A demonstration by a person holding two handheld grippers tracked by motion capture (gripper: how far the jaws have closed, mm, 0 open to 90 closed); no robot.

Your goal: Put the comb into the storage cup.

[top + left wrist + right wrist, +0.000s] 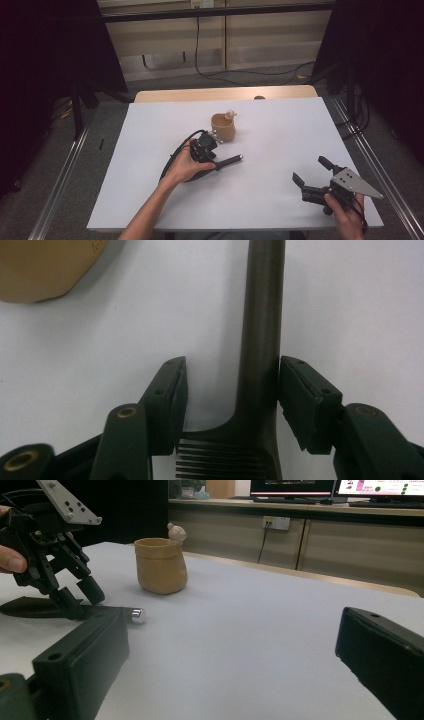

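A dark comb (229,161) with a long handle and a silver tip lies on the white table (140,150). My left gripper (215,161) points down over it. In the left gripper view the comb's handle (260,315) runs up between the jaws of the left gripper (232,361). One pad (300,400) touches the handle while the other stands apart from it, so the gripper is open. A tan cup (223,127) with a small figure on its rim stands just behind. My right gripper (309,168) is open and holds nothing, near the front right.
The right gripper view looks across the table at the tan cup (160,565), the comb's silver tip (136,614) and the left gripper (82,602). Metal rails run along both sides of the table. A cable trails from the left gripper toward the person.
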